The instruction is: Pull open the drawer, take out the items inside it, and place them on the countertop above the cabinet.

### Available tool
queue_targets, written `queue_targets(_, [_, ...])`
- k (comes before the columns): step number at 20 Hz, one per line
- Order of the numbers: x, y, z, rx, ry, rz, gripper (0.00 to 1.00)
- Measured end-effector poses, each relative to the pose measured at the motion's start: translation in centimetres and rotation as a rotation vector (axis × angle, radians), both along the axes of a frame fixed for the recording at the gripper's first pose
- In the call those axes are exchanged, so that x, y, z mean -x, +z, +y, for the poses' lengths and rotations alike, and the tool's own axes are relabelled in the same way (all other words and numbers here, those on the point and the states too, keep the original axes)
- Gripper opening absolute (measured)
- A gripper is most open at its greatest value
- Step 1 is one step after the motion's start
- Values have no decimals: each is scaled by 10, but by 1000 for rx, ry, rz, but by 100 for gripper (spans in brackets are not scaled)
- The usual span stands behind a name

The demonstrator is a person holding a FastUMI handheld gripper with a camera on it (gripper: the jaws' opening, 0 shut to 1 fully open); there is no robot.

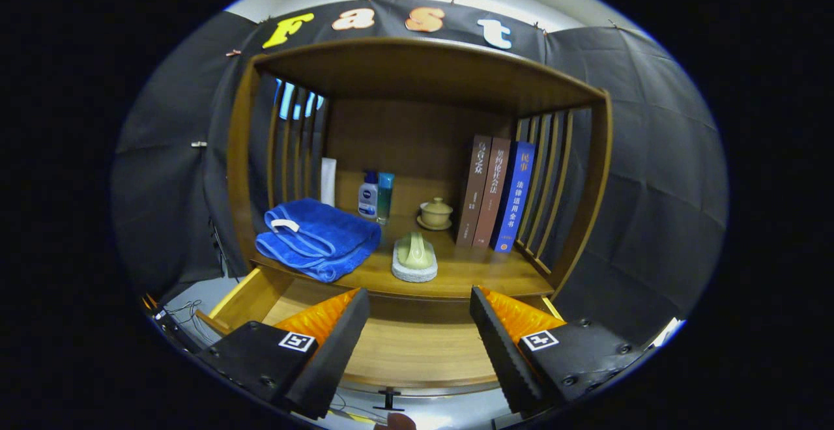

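On the surface (469,280) above the open drawer (404,352): 1 folded blue towel (319,238); 3 upright books (496,193); 2 small bottles (376,196); 1 white tube (328,181); 1 lidded cup on saucer (435,214); 1 green brush on grey pad (415,257). Fingers (417,322): 2, parted, nothing between.

The gripper (419,335) fingers are spreading apart, covering both front corners of the drawer (417,352). The towel (317,238) is hiding the countertop (469,273) beneath it (left side).
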State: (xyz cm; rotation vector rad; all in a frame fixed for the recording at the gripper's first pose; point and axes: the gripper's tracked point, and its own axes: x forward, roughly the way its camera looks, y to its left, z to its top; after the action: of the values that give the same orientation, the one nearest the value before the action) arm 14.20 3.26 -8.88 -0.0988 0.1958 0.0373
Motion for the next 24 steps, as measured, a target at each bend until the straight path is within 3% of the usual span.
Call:
queue_targets(6, [58,-34,14,-30,51,-163,99])
queue_targets(9, [74,-69,13,-109,49,-182,98])
queue_targets(12, [83,-105,6,-69,44,-165,98])
queue_targets(17, [80,-155,2,-57,35,-108,99])
queue_targets(24, [52,-181,-1,-44,27,-53,99])
